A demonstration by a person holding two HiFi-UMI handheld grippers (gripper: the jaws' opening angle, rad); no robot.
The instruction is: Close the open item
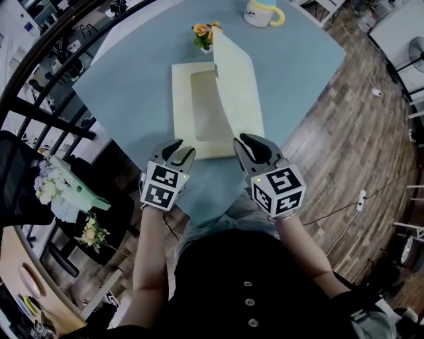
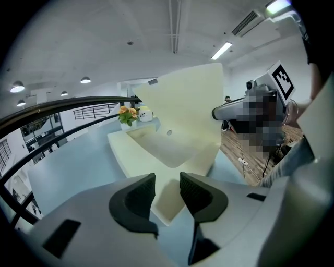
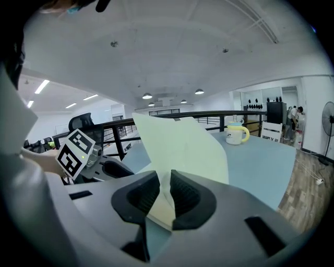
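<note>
A flat cream case lies open on the blue table, with its base (image 1: 192,109) flat and a shallow recess in the middle. Its lid (image 1: 238,86) stands tilted up along the base's right side. My right gripper (image 1: 248,143) is at the lid's near corner. In the right gripper view the thin lid (image 3: 182,148) runs between the pads of that gripper (image 3: 164,186), which is shut on it. My left gripper (image 1: 181,149) hovers by the base's near left corner. Its jaws (image 2: 167,183) stand apart with only the base (image 2: 156,148) visible beyond them, nothing gripped.
A white and yellow mug (image 1: 262,12) and a small pot of flowers (image 1: 205,34) stand at the table's far side. The table's near edge (image 1: 199,218) is close to the person's body. Wooden floor lies to the right, and a dark railing (image 1: 40,112) runs on the left.
</note>
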